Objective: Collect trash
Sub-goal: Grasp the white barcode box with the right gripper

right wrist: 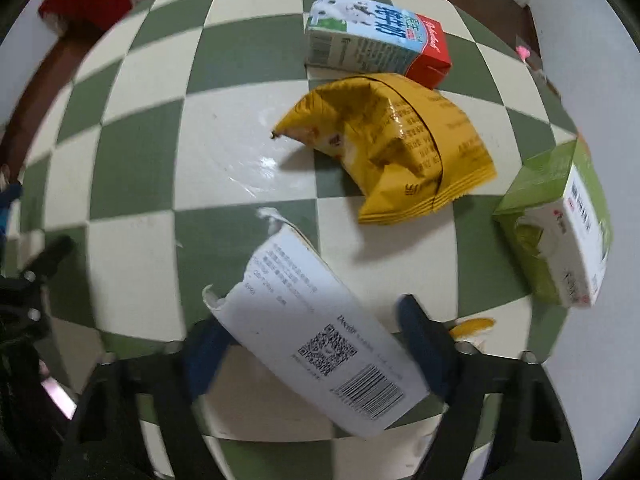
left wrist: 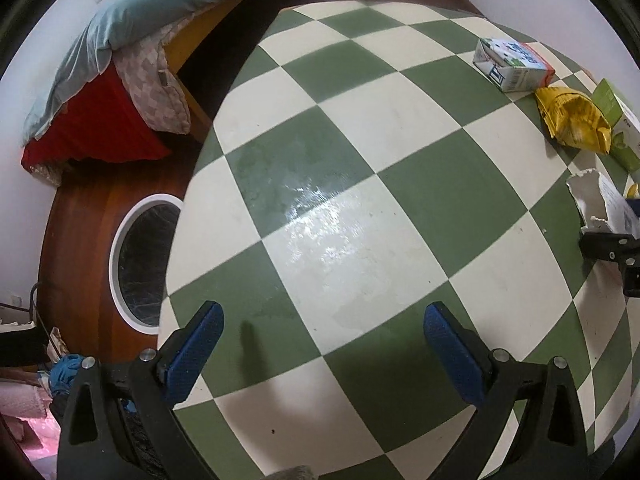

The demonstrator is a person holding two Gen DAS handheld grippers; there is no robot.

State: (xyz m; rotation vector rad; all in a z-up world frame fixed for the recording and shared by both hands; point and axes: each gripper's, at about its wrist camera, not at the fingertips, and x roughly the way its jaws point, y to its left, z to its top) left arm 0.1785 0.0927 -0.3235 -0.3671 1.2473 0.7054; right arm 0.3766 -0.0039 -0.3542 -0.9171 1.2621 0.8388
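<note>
Right wrist view shows our right gripper (right wrist: 316, 344) clasping the torn white carton (right wrist: 320, 328), while our left gripper (left wrist: 322, 344) spreads wide above the desk (left wrist: 360, 140).

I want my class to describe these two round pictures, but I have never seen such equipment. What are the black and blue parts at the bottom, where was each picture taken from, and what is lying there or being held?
No robot here: a person carries a two-finger tool in each hand, each with a wide-angle camera looking along its blue-padded fingers, hence the round, bent pictures.

The left view shows the left hand-held gripper, open and empty above a green-and-white checkered table. A white-rimmed bin stands on the floor beside the table.

The right view shows the right hand-held gripper with a torn white box between its fingers; a firm grip cannot be confirmed. On the table lie a milk carton, a crumpled yellow wrapper and a green box.
</note>
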